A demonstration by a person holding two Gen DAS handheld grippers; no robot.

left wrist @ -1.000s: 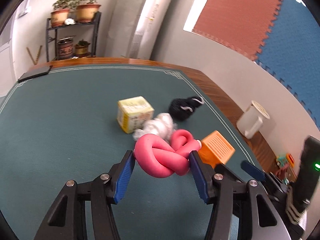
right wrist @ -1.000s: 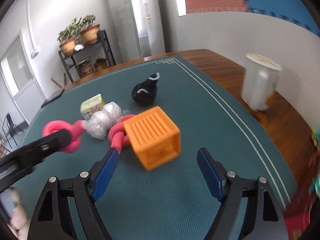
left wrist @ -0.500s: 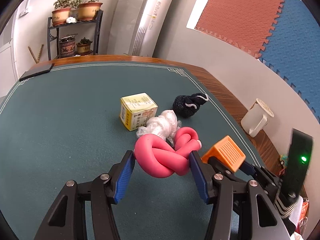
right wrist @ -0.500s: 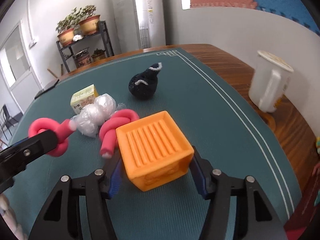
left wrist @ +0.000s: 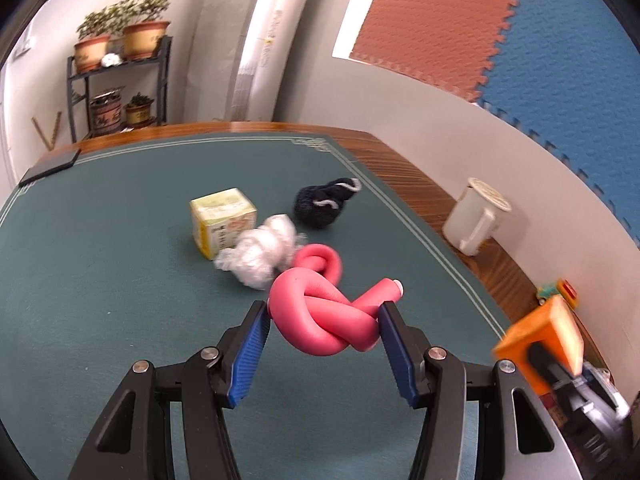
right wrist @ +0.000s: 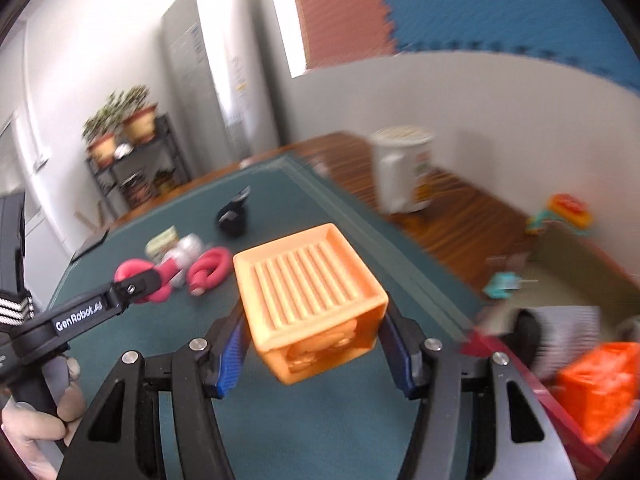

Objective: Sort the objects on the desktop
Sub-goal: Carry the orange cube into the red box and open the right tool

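A pink foam tube (left wrist: 316,332) tied in a knot is clamped between the blue pads of my left gripper (left wrist: 324,308), just above the green table mat (left wrist: 100,280). My right gripper (right wrist: 316,316) is shut on an orange ribbed cube (right wrist: 308,280) and holds it off the mat near the table's right edge. In the left wrist view this cube (left wrist: 540,340) shows blurred at the lower right. The right wrist view shows the left gripper (right wrist: 132,288) with the pink tube (right wrist: 208,270) at its left.
On the mat lie a yellow box (left wrist: 222,220), a crumpled clear plastic ball (left wrist: 260,252) and a black knitted item (left wrist: 324,206). A white jug (left wrist: 476,220) stands on the wooden border. Off the right edge are small toys (right wrist: 560,212) and an orange-red crate (right wrist: 600,384).
My right gripper closed on the orange cube, lifted it off the mat and swung it to the right. The left gripper shifted slightly, still gripping the pink tube.
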